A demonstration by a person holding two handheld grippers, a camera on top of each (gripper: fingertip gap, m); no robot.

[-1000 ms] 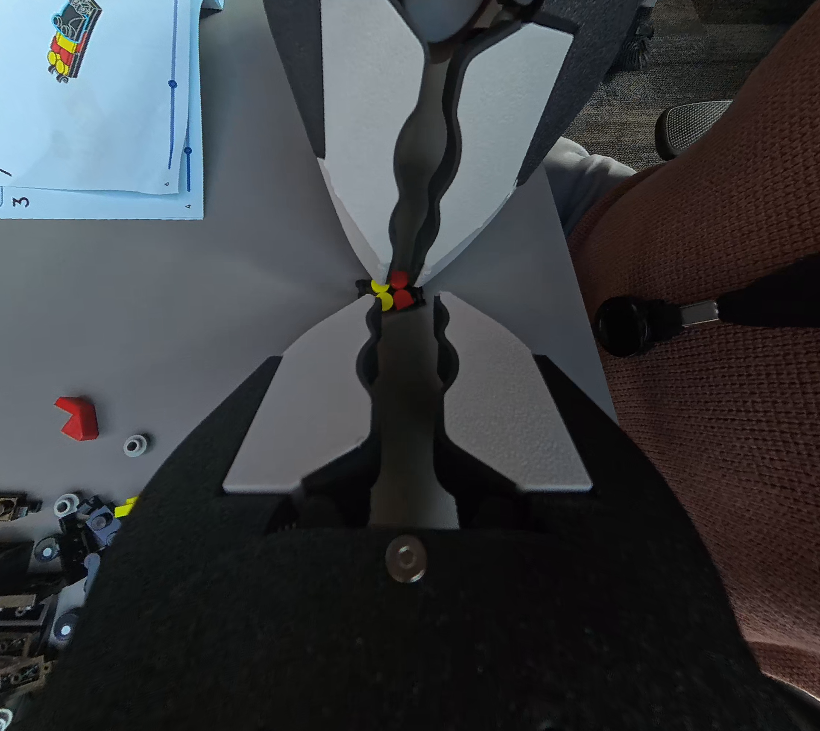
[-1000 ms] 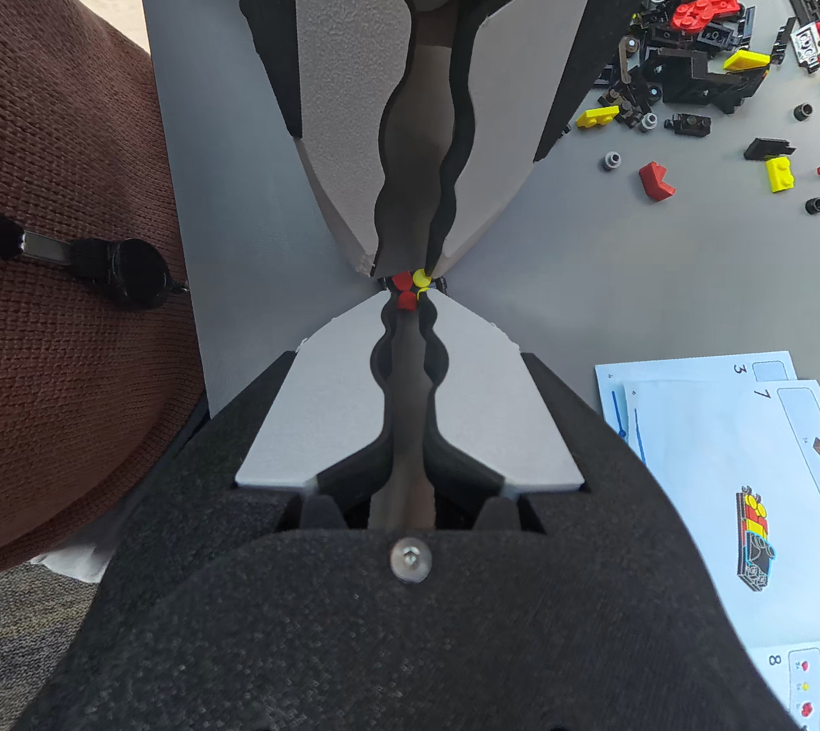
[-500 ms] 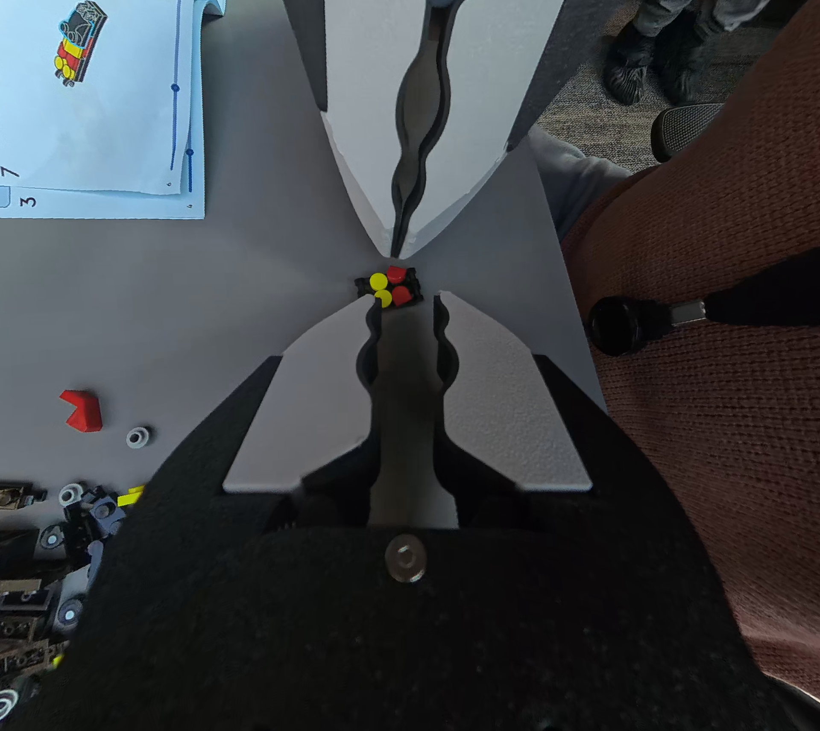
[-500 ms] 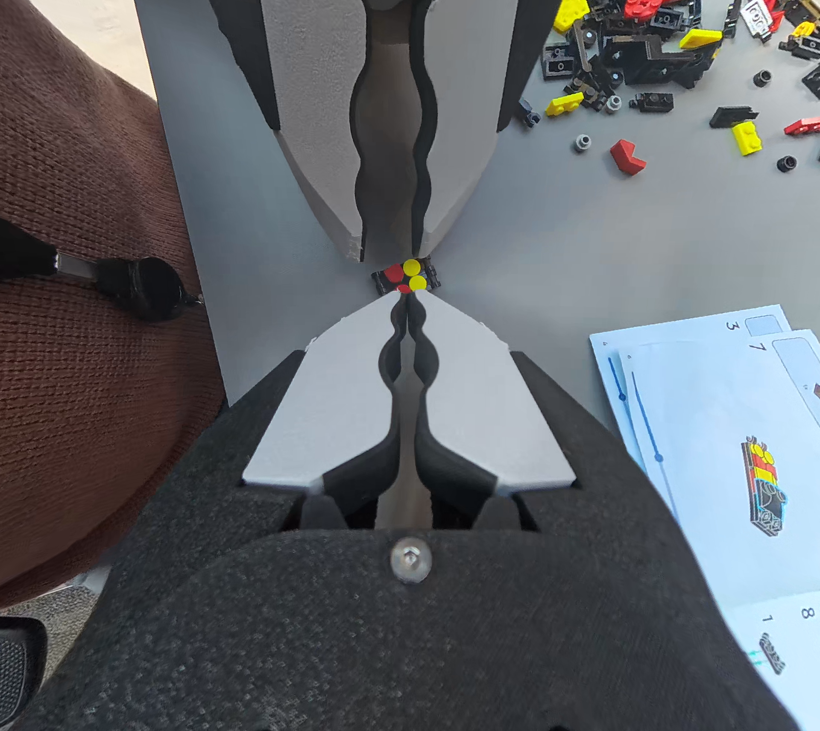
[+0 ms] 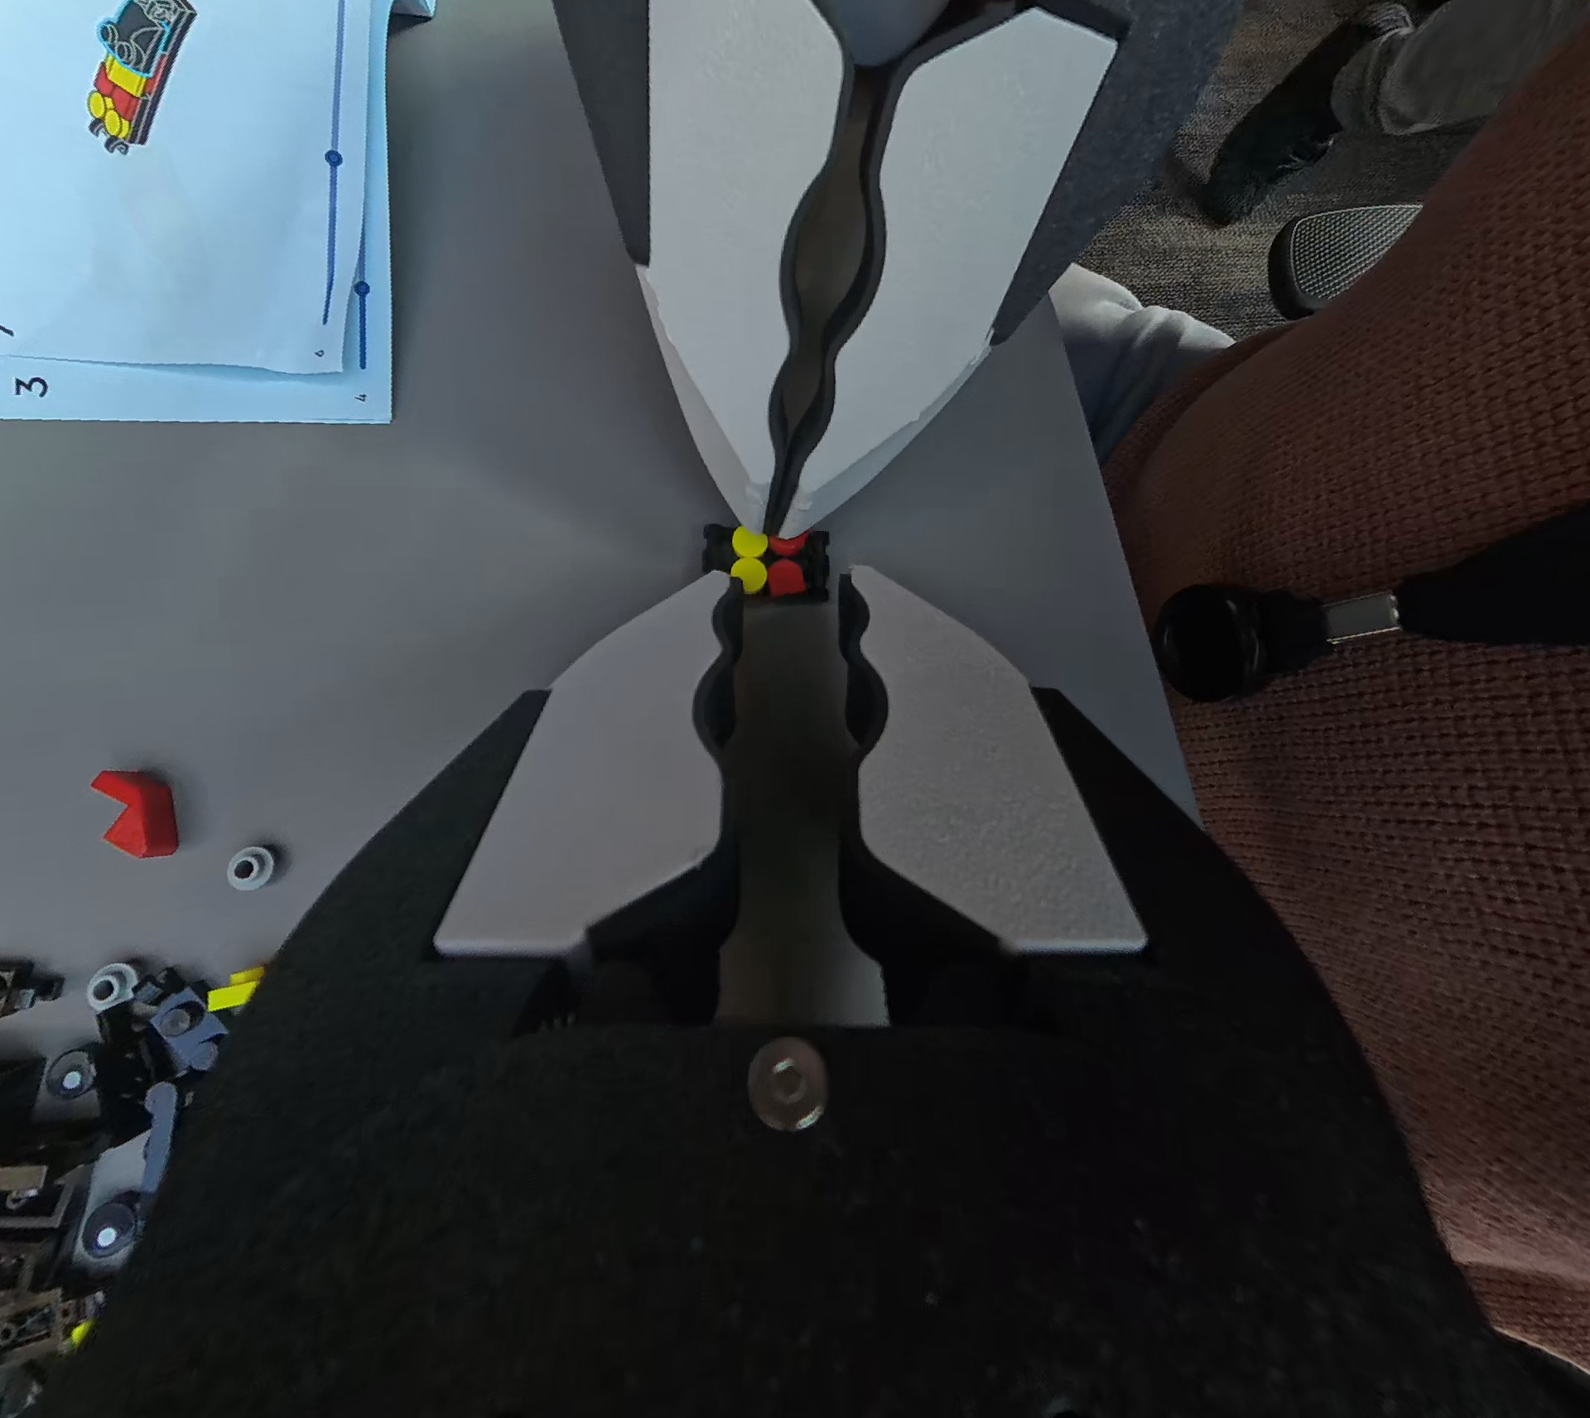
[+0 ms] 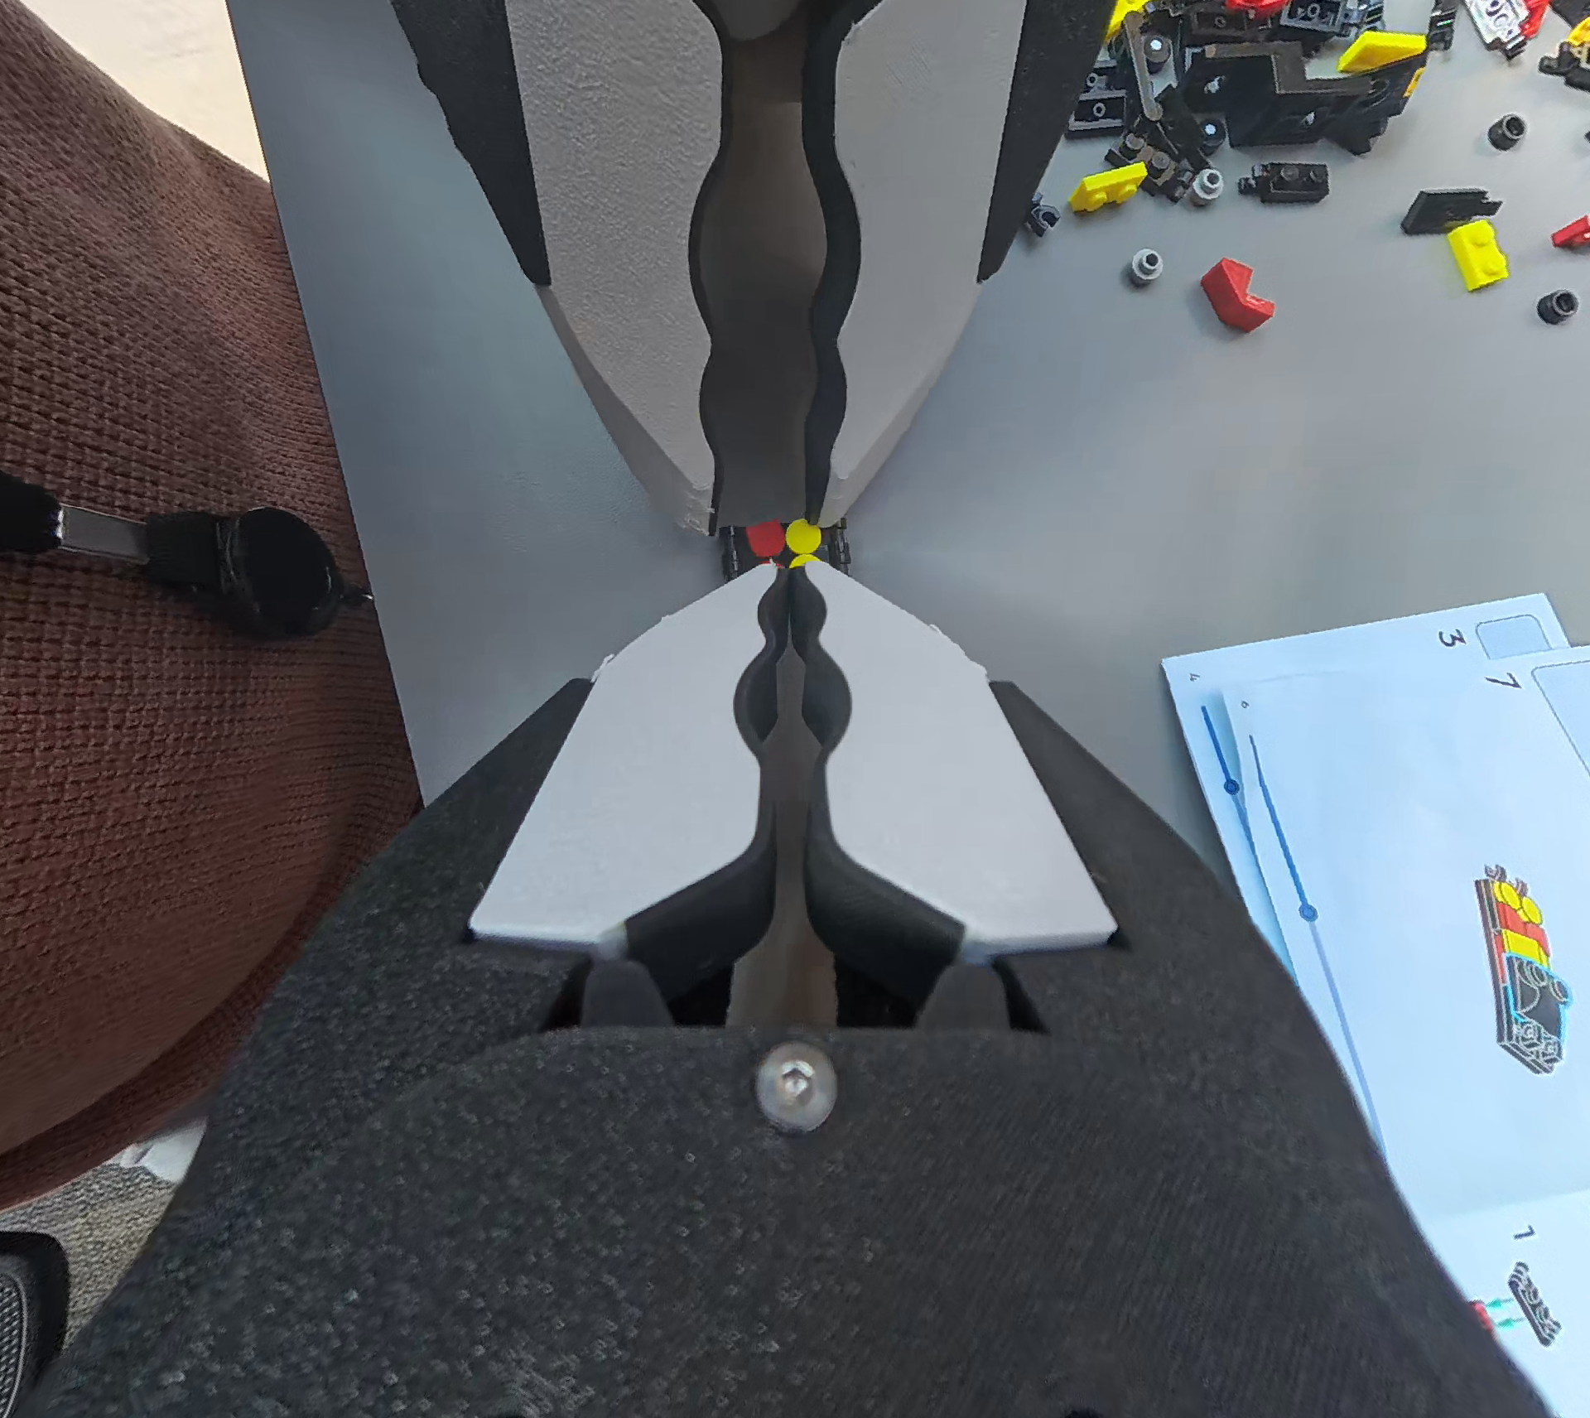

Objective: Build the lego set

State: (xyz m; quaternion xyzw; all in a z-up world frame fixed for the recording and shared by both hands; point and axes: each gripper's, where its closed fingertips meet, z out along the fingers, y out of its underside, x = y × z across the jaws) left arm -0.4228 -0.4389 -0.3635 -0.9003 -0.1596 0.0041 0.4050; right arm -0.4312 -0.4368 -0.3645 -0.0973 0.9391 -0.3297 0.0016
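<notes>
1. The small black plate with two yellow and two red round studs [image 5: 768, 564] sits on the grey table [image 5: 430, 602], well clear of the instruction booklet [image 5: 189, 172].
2. Left gripper [image 5: 783, 594]: spread, flanking the plate's ends; hold it steady.
3. Right gripper [image 6: 787, 575]: tips pressed together over the studs; push straight down.

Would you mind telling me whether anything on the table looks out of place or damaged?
Nothing stands out. The small black assembly with yellow and red studs sits square between both grippers, the loose bricks lie in a heap, and the instruction booklet lies open and undamaged.
</notes>
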